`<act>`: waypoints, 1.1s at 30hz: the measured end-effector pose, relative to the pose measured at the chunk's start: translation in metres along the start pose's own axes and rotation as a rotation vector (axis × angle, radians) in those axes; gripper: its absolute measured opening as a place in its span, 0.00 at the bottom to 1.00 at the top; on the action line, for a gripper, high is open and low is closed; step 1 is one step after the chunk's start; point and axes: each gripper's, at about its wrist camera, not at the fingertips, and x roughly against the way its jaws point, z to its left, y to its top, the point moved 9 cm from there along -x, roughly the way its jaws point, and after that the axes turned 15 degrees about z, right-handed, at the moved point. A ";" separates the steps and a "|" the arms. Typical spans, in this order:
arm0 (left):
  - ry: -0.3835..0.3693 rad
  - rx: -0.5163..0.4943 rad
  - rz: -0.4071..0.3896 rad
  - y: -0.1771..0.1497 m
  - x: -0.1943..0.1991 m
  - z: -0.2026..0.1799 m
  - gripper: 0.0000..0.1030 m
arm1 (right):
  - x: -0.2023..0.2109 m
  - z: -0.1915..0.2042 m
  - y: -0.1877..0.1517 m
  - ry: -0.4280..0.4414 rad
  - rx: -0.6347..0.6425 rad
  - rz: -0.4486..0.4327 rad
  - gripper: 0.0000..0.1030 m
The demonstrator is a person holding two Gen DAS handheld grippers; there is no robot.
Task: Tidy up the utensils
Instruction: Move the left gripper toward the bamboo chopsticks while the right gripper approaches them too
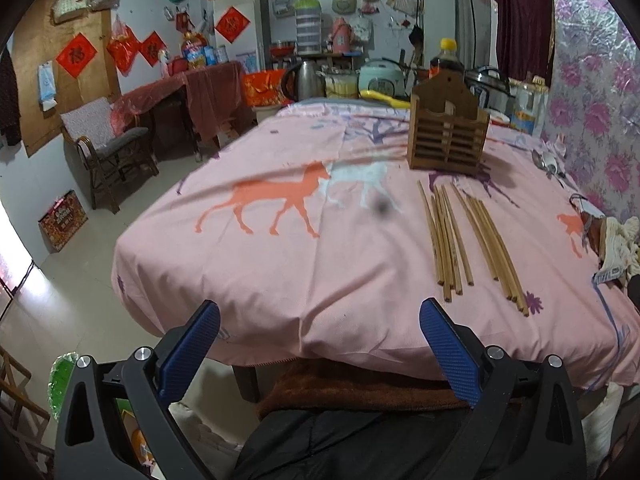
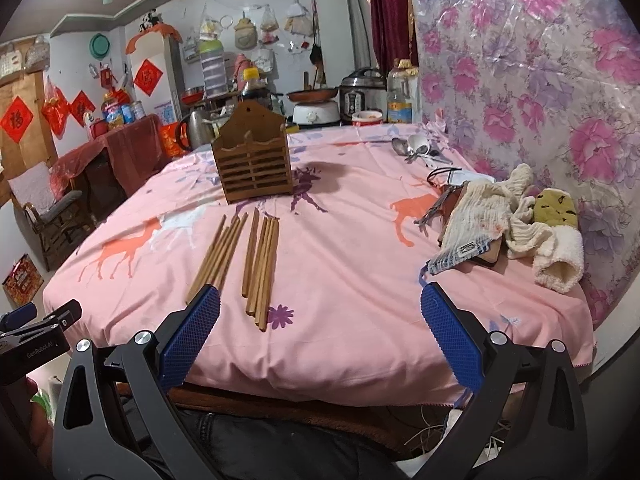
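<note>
Chopsticks (image 2: 240,264) are right in front of you, laid flat on the pink cloth (image 2: 340,280) in 2 loose bundles, tips pointing away toward 12 o'clock. That line-up suits you: they already aim at the wooden holder (image 2: 251,166), which stands upright just beyond them at 12 o'clock, slots open at the top and apparently empty.

Your right gripper (image 2: 320,320) hangs at the near table edge, tongs spread wide, nothing between them; the bundles sit at its 11 o'clock. Your left gripper (image 1: 320,332) is also spread wide and empty, with the chopsticks (image 1: 468,240) out at its 1 o'clock.

Spoons (image 2: 416,148) lie far off at 1 o'clock near the floral wall covering, well apart from the holder. A heap of rags (image 2: 516,220) sits at 2 o'clock, out of your lane.

Nothing looks sorted yet. Thin sticks lying flat may roll, so pinch across 1 bundle low.
</note>
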 end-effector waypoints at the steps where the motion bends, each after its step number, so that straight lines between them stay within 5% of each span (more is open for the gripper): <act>1: -0.004 -0.004 0.010 0.000 -0.003 0.000 0.95 | -0.005 0.000 0.001 -0.005 0.006 0.009 0.94; 19: 0.041 -0.204 0.166 0.023 -0.102 -0.054 0.95 | -0.066 0.002 0.011 -0.006 0.034 0.135 0.94; 33: 0.018 -0.272 0.120 0.050 -0.121 -0.085 0.96 | -0.087 -0.024 0.011 0.016 -0.034 0.167 0.94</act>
